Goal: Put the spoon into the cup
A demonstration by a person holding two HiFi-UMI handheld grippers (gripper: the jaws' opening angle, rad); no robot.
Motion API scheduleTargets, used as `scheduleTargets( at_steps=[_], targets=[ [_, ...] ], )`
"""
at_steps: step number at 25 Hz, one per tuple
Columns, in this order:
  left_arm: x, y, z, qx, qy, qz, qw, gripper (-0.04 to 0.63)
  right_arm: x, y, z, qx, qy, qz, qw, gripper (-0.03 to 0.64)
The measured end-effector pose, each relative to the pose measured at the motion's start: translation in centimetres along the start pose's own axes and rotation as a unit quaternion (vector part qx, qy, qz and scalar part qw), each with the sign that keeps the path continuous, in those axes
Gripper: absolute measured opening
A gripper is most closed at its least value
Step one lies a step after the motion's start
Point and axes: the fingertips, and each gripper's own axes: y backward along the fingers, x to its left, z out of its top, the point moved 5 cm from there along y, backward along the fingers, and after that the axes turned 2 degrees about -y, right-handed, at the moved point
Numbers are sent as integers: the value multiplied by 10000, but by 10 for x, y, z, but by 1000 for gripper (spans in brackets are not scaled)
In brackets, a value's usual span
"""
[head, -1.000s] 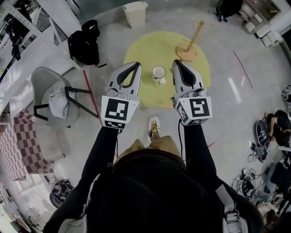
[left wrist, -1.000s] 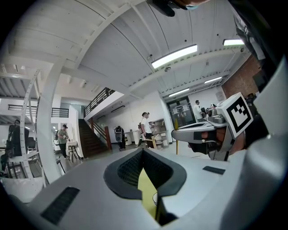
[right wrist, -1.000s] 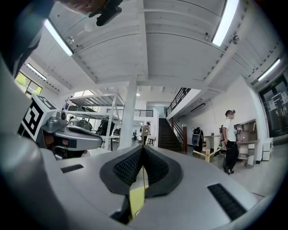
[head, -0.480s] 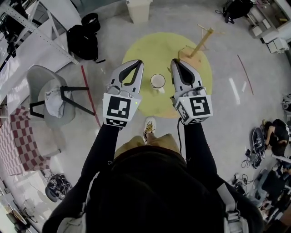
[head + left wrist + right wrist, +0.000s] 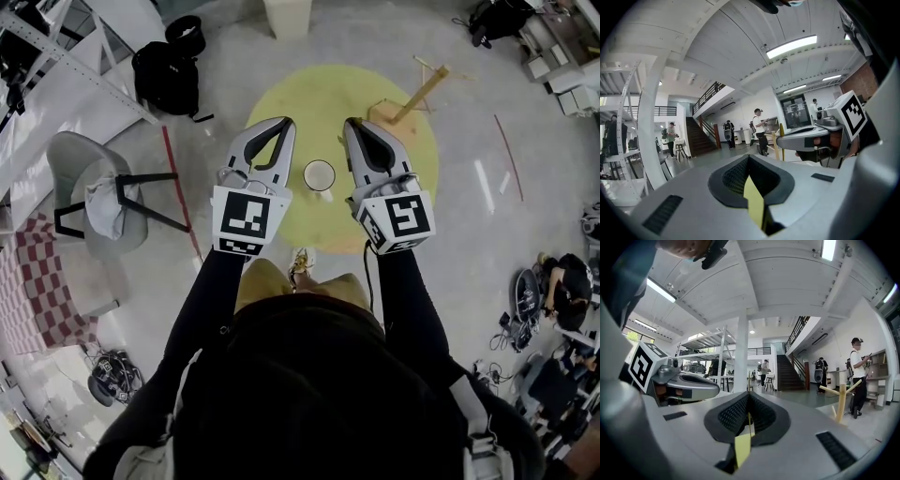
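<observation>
A round yellow surface (image 5: 281, 103) is filling the middle of the head view, with the person standing at its near edge and holding both tools out over it. The left gripper (image 5: 284, 125) and the right gripper (image 5: 352, 124) are hanging side by side, well apart from each other, each pointing roughly level. Each gripper's own view is showing its two jaws pressed together with nothing pinched between them, only a thin seam at the tips of the left gripper (image 5: 749, 159) and the right gripper (image 5: 749, 397). A wooden rack (image 5: 412, 98) is standing on the far right part of the yellow surface. The white cup (image 5: 319, 175) is sitting upright on the surface between the two grippers, apart from both. The spoon is not showing in any view; it may be lying under a gripper or outside the frame, and the cup is too small here to rule out anything inside. The step in hand looks like finding and reaching the spoon, so the sensible course is locating it first, spreading one gripper's jaws before coming down, pinching the handle near its end, and lowering it bowl-first while keeping clear of the cup's rim so the cup is not tipping.
</observation>
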Motion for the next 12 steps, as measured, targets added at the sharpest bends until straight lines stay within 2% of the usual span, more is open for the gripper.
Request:
scheduleTargets(
  at_steps=[12],
  targets=[
    [-3,-15,2,-35,-69,-27,10000,15,2,0,-3,-175,-114,328,9992,28]
  ],
)
